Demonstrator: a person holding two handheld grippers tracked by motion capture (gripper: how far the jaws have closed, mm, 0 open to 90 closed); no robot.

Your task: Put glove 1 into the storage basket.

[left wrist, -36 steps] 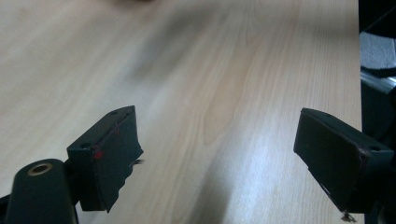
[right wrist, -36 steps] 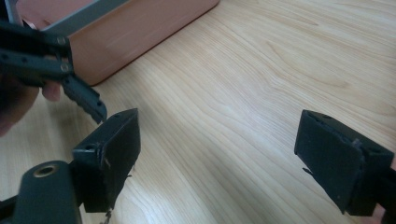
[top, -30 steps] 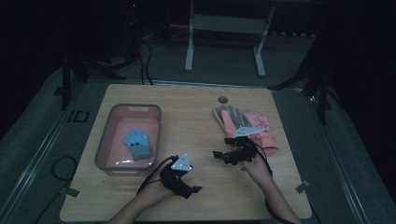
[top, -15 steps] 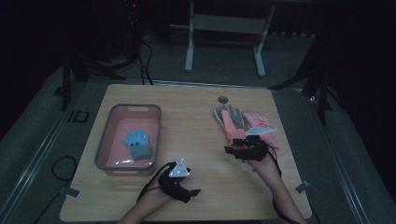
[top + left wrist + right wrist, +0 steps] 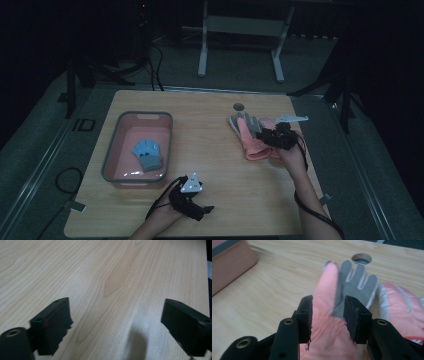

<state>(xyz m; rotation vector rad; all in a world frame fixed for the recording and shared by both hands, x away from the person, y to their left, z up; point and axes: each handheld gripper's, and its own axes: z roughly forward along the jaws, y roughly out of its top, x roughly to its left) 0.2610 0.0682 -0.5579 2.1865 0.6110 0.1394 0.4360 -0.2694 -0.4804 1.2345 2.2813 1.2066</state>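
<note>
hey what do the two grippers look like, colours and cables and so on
Both are black, each with two blocky fingers. The left gripper and right gripper each carry a grey three-cornered plate on top. A black cable trails from each. Round screw holes mark the finger bases. Forearms are bare.

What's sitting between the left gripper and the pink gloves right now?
Nothing: in the high view bare wooden table runs from the left gripper to the pink gloves. The left gripper view shows bare wood too.

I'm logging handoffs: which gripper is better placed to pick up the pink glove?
Right. The right gripper has its jaws astride the pink glove; the left gripper hangs open over bare table, far from it.
</note>
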